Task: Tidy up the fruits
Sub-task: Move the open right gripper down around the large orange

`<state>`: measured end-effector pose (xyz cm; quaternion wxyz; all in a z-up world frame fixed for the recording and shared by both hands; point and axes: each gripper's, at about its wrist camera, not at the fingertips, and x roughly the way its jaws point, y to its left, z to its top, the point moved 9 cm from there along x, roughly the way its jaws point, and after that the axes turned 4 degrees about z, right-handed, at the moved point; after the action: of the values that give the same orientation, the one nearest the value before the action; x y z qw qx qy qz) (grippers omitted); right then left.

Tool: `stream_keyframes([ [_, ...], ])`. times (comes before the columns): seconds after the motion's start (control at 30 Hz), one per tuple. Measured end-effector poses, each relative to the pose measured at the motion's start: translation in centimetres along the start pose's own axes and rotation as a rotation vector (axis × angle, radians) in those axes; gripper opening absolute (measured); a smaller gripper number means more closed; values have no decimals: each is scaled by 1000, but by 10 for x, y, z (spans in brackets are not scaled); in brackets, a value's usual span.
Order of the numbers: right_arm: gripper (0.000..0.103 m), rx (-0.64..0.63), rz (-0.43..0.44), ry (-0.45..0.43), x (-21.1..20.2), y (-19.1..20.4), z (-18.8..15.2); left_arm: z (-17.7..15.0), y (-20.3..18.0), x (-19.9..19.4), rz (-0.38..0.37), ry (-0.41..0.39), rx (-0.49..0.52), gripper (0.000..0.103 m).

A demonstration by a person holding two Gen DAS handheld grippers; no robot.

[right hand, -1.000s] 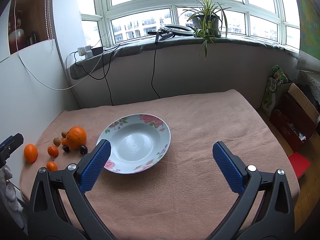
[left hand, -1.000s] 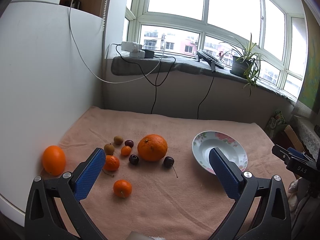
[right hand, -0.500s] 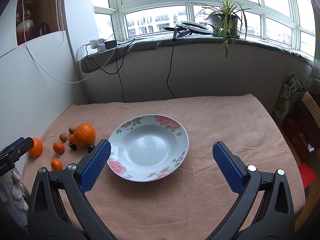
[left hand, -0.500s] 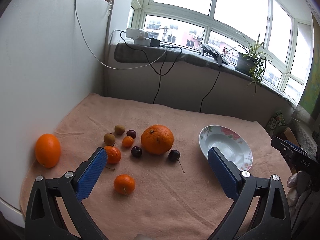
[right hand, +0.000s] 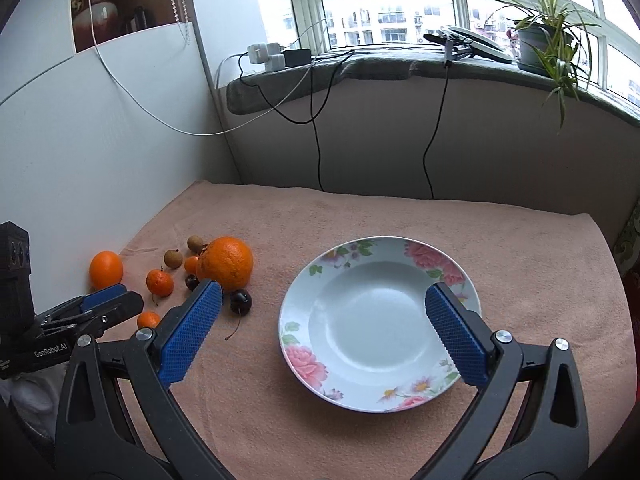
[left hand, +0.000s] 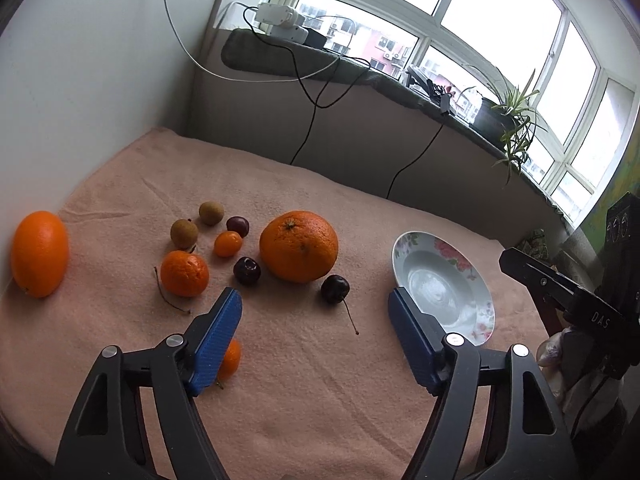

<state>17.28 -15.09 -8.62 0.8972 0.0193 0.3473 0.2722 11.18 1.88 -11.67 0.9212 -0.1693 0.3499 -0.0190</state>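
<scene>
The fruits [left hand: 298, 246] are grouped on the cloth [left hand: 280, 380] left of the empty plate [right hand: 404, 250]. The left gripper [left hand: 314, 320], jaws just narrowed yet empty, is held above them; the right gripper [right hand: 320, 320] is spread, empty, over the plate.

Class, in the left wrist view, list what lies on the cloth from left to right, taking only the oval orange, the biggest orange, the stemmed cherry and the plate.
Oval orange → biggest orange → stemmed cherry → plate.
</scene>
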Motion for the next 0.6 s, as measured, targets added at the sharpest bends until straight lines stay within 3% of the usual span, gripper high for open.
stream_keyframes([
  [0.17,103,-54,83,56,31,23,10,5,2,14,-32,24,-30,72],
  [0.47,103,-81,193,180,81,57,18,19,6,43,-27,48,4,67],
  [0.6,92,-78,243,235,103,68,19,25,14,55,-32,66,-19,67],
])
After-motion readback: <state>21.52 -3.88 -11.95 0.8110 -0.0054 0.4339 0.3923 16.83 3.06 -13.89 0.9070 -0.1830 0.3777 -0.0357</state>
